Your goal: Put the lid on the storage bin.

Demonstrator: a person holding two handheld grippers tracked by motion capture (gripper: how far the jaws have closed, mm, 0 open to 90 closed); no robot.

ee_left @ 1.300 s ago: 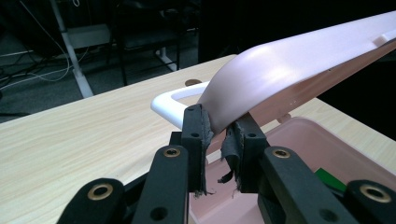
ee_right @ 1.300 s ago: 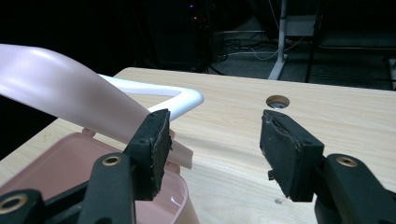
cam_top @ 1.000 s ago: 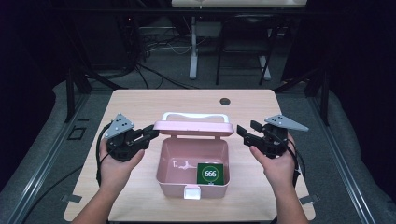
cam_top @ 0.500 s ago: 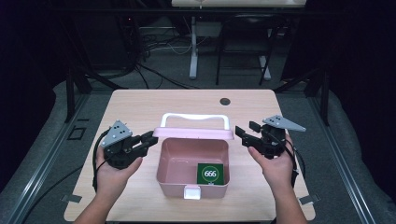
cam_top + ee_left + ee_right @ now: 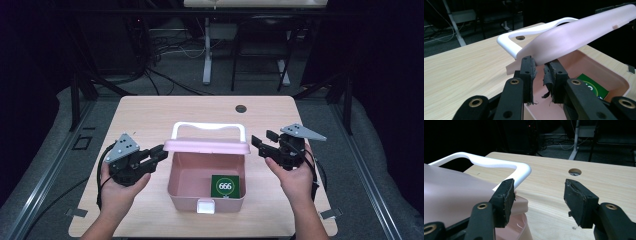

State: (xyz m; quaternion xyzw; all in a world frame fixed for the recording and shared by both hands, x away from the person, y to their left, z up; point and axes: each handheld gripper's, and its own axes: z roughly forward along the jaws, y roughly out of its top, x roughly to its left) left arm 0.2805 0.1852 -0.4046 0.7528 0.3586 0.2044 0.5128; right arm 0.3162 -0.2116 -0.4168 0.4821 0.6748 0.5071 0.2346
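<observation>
A pink box (image 5: 182, 196) stands at the front middle of the table. Its lid (image 5: 207, 146) is half raised, with a white handle (image 5: 209, 126) behind it. A green card marked 666 (image 5: 225, 186) lies inside. My left gripper (image 5: 161, 151) points at the lid's left end. In the left gripper view its jaws (image 5: 539, 66) stand narrowly apart just below the lid's (image 5: 574, 35) corner, with nothing pinched between the pads; I cannot tell whether they touch it. My right gripper (image 5: 262, 139) is open beside the lid's right end. In the right gripper view (image 5: 537, 192) only bare table lies between its pads.
The wooden table (image 5: 150, 115) has a round cable hole (image 5: 241, 108) at the back. A white latch (image 5: 205, 205) sits on the box's front wall. Dark floor, cables and desk legs lie beyond the far edge.
The lid has tipped forward and lower over the box. My left gripper has drifted slightly down and toward the person. The right gripper has stayed where it was.
</observation>
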